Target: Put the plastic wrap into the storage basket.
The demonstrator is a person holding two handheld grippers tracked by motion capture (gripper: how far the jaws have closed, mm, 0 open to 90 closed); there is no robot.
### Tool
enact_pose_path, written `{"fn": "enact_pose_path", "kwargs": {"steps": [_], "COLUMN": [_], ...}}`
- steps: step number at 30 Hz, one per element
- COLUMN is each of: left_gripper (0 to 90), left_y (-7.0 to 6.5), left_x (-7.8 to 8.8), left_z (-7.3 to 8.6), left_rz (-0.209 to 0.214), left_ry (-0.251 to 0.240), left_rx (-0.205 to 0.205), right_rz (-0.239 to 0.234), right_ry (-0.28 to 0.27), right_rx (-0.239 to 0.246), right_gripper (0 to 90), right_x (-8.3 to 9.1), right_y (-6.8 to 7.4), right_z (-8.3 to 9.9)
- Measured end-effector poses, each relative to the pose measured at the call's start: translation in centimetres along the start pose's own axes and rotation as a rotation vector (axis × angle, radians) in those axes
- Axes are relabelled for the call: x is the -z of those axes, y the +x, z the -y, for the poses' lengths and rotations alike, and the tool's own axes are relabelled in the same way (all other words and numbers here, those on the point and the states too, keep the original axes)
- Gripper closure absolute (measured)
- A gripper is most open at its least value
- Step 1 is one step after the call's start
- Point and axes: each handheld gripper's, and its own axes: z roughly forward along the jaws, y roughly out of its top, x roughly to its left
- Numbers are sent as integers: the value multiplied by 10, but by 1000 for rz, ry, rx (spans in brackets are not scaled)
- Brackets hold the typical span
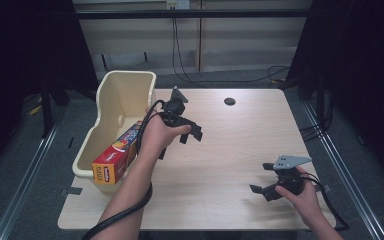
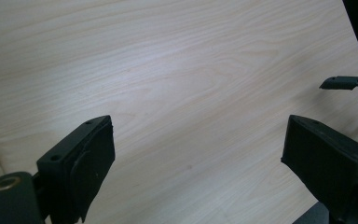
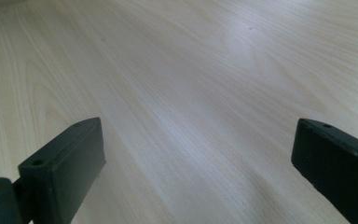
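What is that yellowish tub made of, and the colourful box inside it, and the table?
The cream, smooth-walled tub looks like moulded plastic: rounded rim, soft sheen. The orange and red printed box seems to be glossy cardboard, with sharp folded edges and printing. The pale tabletop shows wood grain, though it could be a smooth laminate, since light gleams on it.
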Motion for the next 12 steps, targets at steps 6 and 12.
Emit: {"fn": "enact_pose_path", "kwargs": {"steps": [6, 12], "left_gripper": [90, 89], "left_y": [1, 0], "left_x": [-13, -22], "left_z": [6, 11], "left_rz": [-3, -9], "left_ry": [6, 3], "left_rx": [-4, -29], "right_rz": [0, 8], "right_ry": [14, 27], "right_rx": [-2, 4], "right_gripper": [27, 28], "right_x": [0, -2], "right_y": [0, -1], "right_z": [1, 3]}}
